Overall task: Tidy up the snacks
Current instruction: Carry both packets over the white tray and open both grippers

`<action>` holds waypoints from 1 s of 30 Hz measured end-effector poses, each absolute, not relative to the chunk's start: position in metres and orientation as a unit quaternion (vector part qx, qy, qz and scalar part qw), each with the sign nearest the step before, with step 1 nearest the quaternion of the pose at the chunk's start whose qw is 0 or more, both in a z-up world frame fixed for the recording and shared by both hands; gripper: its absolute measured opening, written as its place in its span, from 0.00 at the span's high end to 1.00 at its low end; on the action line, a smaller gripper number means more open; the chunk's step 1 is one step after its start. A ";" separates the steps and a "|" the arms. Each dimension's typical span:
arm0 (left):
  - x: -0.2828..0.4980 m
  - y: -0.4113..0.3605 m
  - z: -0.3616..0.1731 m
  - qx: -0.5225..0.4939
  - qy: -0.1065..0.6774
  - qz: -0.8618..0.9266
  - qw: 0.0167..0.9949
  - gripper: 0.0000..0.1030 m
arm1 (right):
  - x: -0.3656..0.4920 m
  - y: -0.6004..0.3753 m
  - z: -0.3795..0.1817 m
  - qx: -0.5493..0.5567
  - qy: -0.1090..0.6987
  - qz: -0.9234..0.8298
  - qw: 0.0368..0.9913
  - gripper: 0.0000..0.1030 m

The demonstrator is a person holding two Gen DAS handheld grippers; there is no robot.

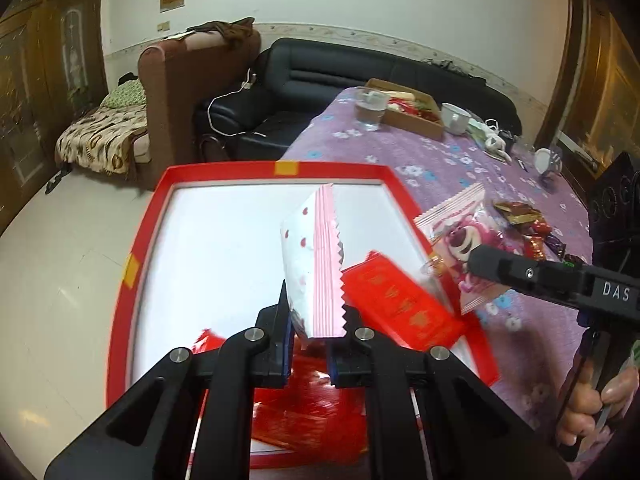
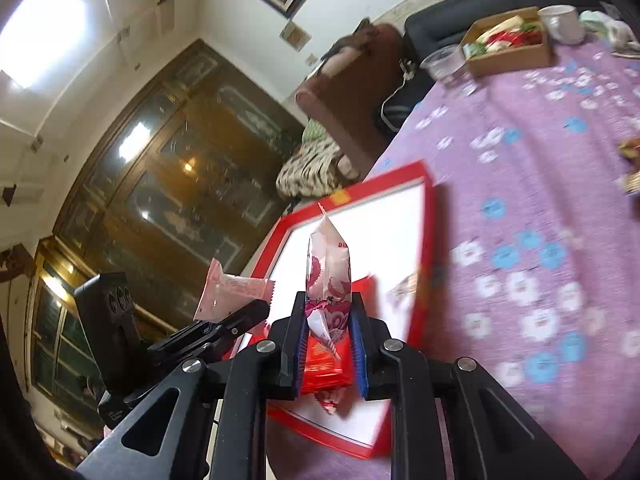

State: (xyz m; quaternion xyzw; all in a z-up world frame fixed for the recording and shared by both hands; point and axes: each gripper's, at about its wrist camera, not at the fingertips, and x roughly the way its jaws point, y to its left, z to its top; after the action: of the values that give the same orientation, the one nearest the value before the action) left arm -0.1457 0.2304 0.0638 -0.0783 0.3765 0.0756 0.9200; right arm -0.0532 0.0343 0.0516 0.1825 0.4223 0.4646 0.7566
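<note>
Purple flowered cloth (image 1: 420,160) covers the table on which a red-rimmed tray (image 1: 224,169) with a white floor lies, below and ahead of both tools. Left gripper (image 1: 310,326): jaws clamped on a white-and-pink snack packet (image 1: 312,252) with a serrated seal, held upright above the tray; its lower end is hidden between the pads. Right gripper (image 2: 328,330): jaws clamped on a pink bear-print snack packet (image 2: 328,268), also upright over the tray, its tail hanging out below the pads. In the left wrist view this packet (image 1: 460,240) shows a strawberry-coloured bear face, the print around it too blurred to read. The right tool's body there carries the letters "DAS"; a hand (image 1: 596,412) grips its handle at the frame edge, cut off. Red packets (image 1: 400,300) lie in the tray just beside and beneath the left gripper, motion-blurred, their gold characters illegible. Wrapped sweets (image 1: 528,228) lie loose on the cloth, ahead of the right gripper's fingers. The tray's near rim is hidden behind the gripper linkages; its far half stands open and bare. Further ahead stand a plastic cup (image 1: 370,110), a cardboard box (image 1: 412,114) and a white mug (image 1: 454,118). Beyond the table edge stand a black sofa (image 1: 320,68) and a brown armchair (image 1: 192,76).
</note>
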 end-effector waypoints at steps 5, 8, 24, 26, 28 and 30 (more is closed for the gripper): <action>-0.147 0.239 0.057 -0.083 0.383 0.083 0.916 0.90 | -0.056 0.057 0.044 0.163 0.435 0.469 0.751 0.82; -0.146 0.237 0.054 -0.070 0.388 0.091 0.914 0.89 | -0.065 0.068 0.042 0.145 0.435 0.464 0.758 0.78; -0.153 0.226 0.066 -0.020 0.353 0.150 0.923 0.24 | -0.070 0.015 0.053 0.151 0.386 0.418 0.808 0.32; -0.149 0.214 0.064 -0.009 0.360 0.137 0.923 0.24 | -0.065 -0.002 0.051 0.167 0.388 0.404 0.812 0.32; -0.145 0.199 0.062 0.008 0.366 0.122 0.923 0.24 | -0.061 -0.016 0.051 0.173 0.387 0.390 0.818 0.32; -0.143 0.182 0.062 0.031 0.367 0.107 0.923 0.24 | -0.057 -0.035 0.051 0.181 0.385 0.375 0.824 0.32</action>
State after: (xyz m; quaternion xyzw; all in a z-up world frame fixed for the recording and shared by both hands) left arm -0.1432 0.1822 0.0623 0.0308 0.3671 0.1073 0.9235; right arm -0.0571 -0.0349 0.0511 0.1807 0.3846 0.3752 0.8238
